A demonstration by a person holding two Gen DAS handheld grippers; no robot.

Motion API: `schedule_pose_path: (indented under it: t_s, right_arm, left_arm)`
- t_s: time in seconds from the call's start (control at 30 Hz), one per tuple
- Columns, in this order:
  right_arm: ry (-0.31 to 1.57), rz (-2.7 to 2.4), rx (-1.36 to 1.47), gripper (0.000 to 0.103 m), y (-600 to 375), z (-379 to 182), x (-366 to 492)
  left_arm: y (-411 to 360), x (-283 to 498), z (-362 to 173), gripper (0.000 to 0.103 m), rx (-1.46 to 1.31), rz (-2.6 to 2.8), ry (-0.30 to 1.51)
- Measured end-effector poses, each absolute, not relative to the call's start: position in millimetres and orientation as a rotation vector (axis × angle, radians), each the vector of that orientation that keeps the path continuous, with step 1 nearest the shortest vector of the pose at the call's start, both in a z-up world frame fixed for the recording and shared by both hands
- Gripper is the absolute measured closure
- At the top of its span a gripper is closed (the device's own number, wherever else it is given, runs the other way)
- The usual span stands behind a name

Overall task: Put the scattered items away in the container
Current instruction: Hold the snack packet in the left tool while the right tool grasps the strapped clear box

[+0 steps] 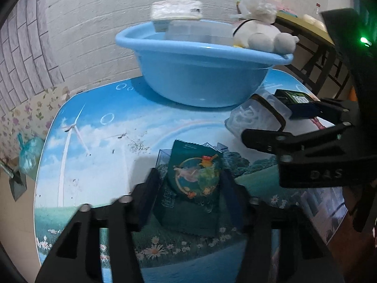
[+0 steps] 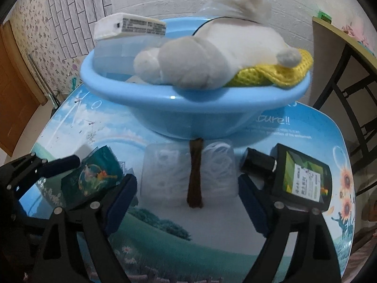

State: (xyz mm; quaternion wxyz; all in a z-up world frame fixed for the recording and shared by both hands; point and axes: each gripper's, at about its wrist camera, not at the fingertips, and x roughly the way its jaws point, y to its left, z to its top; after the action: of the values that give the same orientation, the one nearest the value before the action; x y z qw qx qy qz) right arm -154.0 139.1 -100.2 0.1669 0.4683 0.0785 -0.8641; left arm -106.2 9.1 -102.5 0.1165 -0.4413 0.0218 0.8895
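Observation:
A light blue basin stands at the back of the picture-printed table. In it lie a white plush toy, a yellow cloth and a white box. My left gripper is shut on a small clear box with a teal packet, low over the table. My right gripper stands open astride a clear bag of white cords with a brown band; its pads do not touch the bag. A black bottle with a green label lies to the right.
The brick-pattern wall rises close behind the basin. A wooden table with dark legs stands to the right, carrying small items. A blue plastic bag sits on the floor left of the table. A brown door is at the far left.

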Motion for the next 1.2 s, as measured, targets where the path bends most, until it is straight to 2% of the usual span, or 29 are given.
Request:
schedule_pose_path:
  t_s: [0.07, 0.13, 0.27, 0.7, 1.2]
  right_arm:
    - [0.257, -2.457, 1.345, 0.016, 137.4, -103.0, -155.3]
    - [0.250, -2.450, 1.358, 0.022, 138.3, -102.9, -154.3]
    - [0.176, -2.417, 1.347, 0.022, 147.4, -100.1, -150.0]
    - [0.127, -2.406, 1.304, 0.023, 168.9, -83.0, -114.6]
    - [0.034, -2.485, 1.102, 0.023, 196.2, -33.7, -83.2]
  left_arm:
    - [7.8, -106.7, -101.9, 0.055, -1.290, 2.601, 0.058]
    - [7.0, -106.4, -100.9, 0.058, -1.283, 2.596, 0.051]
    - [9.3, -103.0, -100.0, 0.059, -1.286, 2.608, 0.053]
    - [10.3, -74.9, -86.4, 0.059, -1.287, 2.629, -0.031]
    - [2.4, -52.2, -23.5, 0.059, -1.166, 2.777, -0.095]
